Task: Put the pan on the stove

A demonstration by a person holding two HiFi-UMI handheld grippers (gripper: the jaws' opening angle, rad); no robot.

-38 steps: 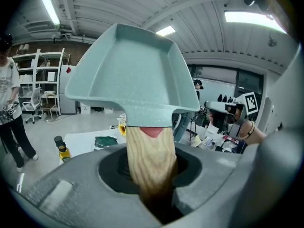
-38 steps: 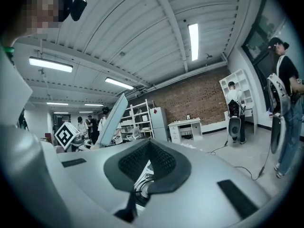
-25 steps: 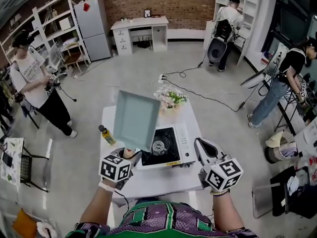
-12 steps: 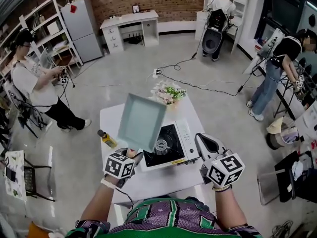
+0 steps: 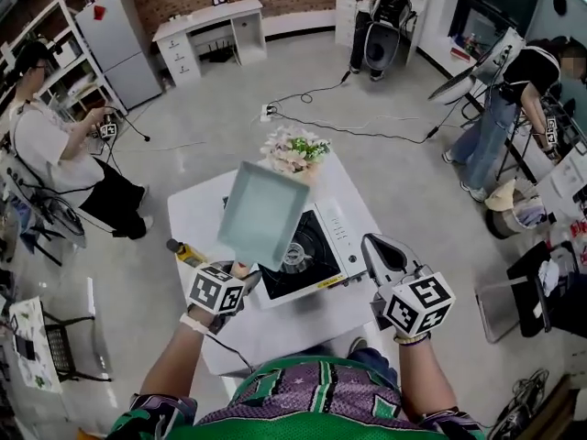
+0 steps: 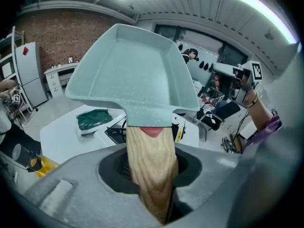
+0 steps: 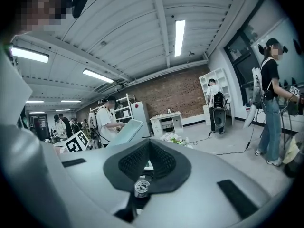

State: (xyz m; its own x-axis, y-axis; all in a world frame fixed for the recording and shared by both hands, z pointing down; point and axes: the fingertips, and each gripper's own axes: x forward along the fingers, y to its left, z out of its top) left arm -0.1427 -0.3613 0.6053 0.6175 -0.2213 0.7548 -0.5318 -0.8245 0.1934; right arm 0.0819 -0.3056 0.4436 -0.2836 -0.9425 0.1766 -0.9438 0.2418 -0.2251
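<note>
The left hand-held gripper clamps the wooden handle of the pan, which is tilted in the air over the stove on the white worktop. The right hand-held gripper, jaws together and empty, hovers beside the stove.

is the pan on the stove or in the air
In the air: left gripper holds the pan by its handle, tilted above the stove.

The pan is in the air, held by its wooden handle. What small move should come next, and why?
Probably lower the pan and level it onto the burner. The left gripper is shut on its wooden handle, the pan hangs tilted above the stove, and the burner looks bare.
</note>
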